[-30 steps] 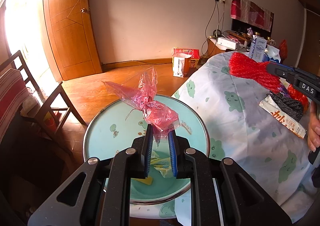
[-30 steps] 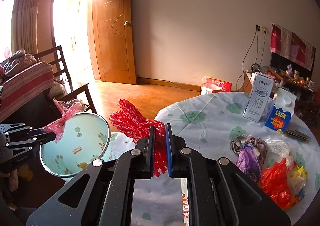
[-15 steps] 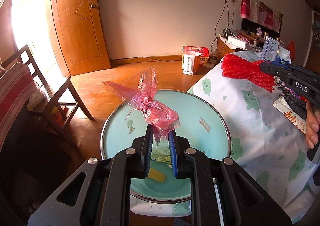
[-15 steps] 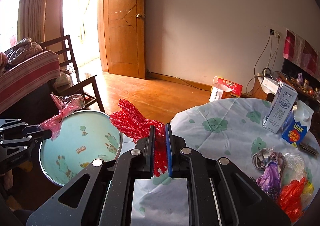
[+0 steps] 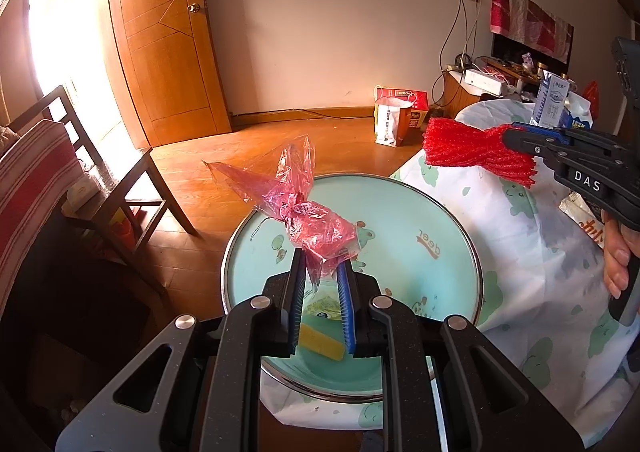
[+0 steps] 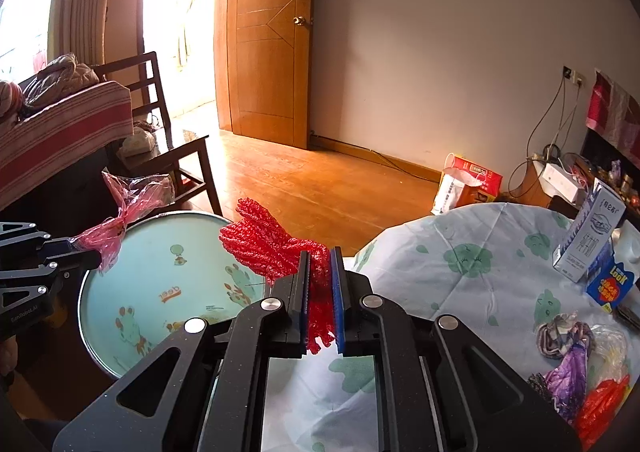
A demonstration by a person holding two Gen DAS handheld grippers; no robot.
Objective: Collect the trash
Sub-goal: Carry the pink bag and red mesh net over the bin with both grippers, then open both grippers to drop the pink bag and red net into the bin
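Currently both claws are loaded. Left claw (image 5: 320, 276) is pinched on the tail of a knotted pink plastic bag (image 5: 308, 224), held in the air over the round green basin (image 5: 420, 220). Right claw (image 6: 320, 284) is clamped on a bundle of red foam netting (image 6: 264, 244), hanging over the gap between the basin and the bench (image 6: 460, 264), near the basin's rim.

The basin looks like the collection bin: a yellow block (image 5: 322, 340) and some wrapper scraps already lie at the bottom.

Step in hand, as I read it: drop both pieces in.

- Bag: already above the bowl. Lower a bit before letting go; thin film is light and will drift or cling to the pads. Open wide, and give a small shake if it sticks.
- Netting: it needs to travel further toward the basin centre first. It's springy, so releasing at the rim risks it bouncing out onto the floor. Release low and past the rim.
- Keep the two claws apart over the bowl; they converge on the same opening. One drop at a time is safer.
- The basin seems to sit off the bench edge, on a support I can't see. Don't knock the rim.

More trash remains on the bench: purple bag (image 6: 568, 372), orange plastic (image 6: 600, 404), a clear wrapper. The milk carton (image 6: 592, 232) and blue box (image 6: 608, 280) stand upright at the far side; can't tell if they're empty.
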